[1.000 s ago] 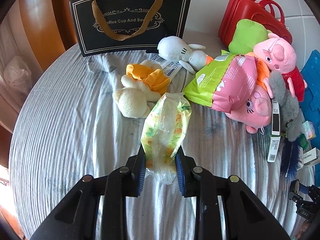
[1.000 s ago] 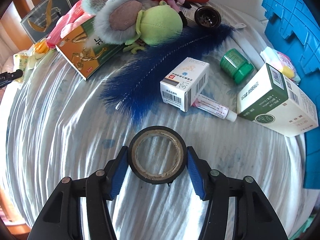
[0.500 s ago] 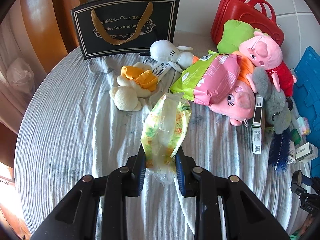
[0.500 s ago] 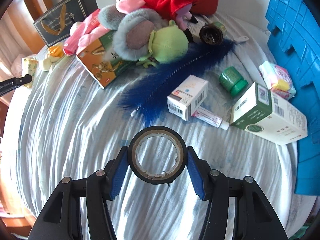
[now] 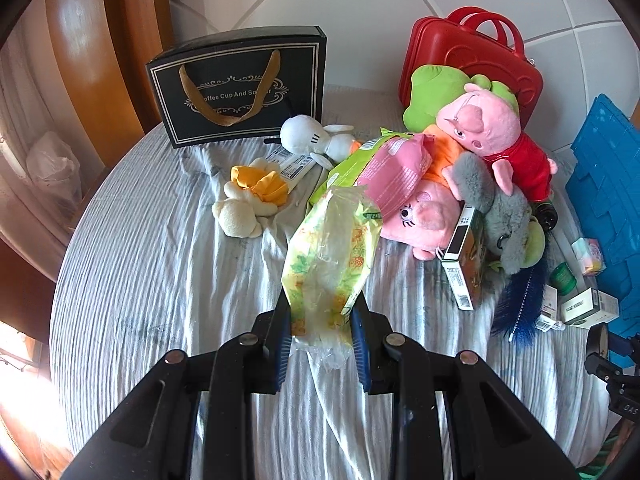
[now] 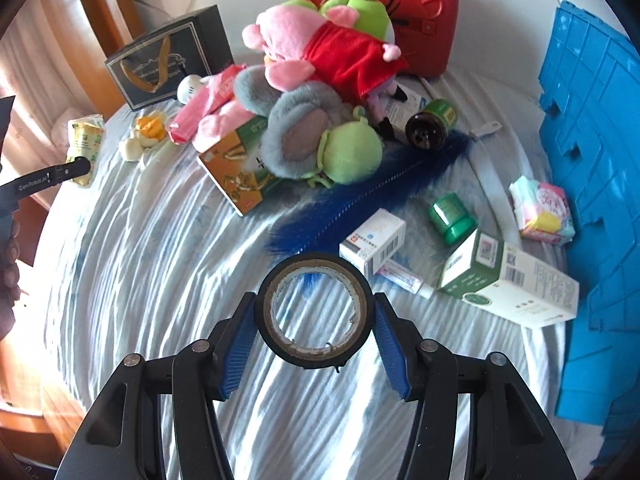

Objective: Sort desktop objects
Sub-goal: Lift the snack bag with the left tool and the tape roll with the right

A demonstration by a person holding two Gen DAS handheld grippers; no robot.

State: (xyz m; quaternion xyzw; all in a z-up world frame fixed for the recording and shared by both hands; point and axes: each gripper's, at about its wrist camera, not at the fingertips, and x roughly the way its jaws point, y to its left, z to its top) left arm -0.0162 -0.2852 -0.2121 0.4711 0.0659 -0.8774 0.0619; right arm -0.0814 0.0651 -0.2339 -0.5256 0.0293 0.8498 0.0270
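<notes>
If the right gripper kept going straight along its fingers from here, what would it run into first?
Probably the striped bed cover just short of the blue feather. The right gripper, shut on the tape roll, points steeply down at that spot; the small white medicine box lies slightly right. Depth is unclear.

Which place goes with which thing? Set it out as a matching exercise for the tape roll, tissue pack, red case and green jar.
Things:
1. tape roll
2. tissue pack
3. red case
4. green jar

Places:
A. behind the plush toys
B. in the left claw
C. on the cloth beside the white boxes
D. in the right claw

Pairs: 1-D, 2-B, 3-A, 4-C
</notes>
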